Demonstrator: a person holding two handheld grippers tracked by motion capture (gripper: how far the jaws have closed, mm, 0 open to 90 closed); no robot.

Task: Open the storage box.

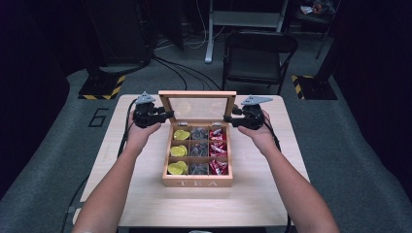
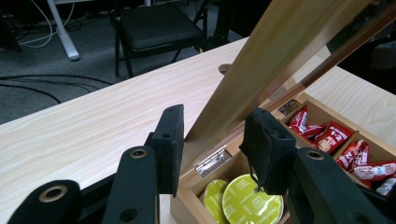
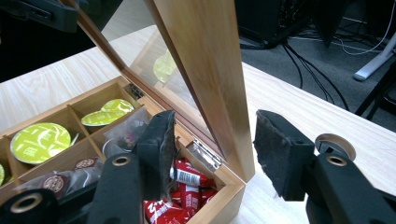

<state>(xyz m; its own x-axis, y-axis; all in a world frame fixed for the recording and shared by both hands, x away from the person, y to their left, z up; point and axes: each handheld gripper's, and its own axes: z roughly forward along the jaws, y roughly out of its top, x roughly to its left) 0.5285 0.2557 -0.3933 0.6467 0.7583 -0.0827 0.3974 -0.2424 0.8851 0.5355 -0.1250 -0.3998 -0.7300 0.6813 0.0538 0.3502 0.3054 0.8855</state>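
A wooden tea box (image 1: pixel 197 182) sits mid-table (image 1: pixel 145 199), its front facing the near edge, with bare wood on both sides and in front. Its glass lid (image 1: pixel 197 108) stands upright along the far side, its long axis running left to right. The left gripper (image 2: pixel 212 140) clamps the lid's left edge. The right gripper (image 3: pixel 215 149) straddles the right edge, jaws apart, not pressing. A folding chair (image 1: pixel 257 58) stands beyond the far edge.

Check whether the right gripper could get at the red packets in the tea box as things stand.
Probably yes: the lid stands open, the red packets lie uncovered in the near column, and the right gripper straddles the lid's edge just above them.
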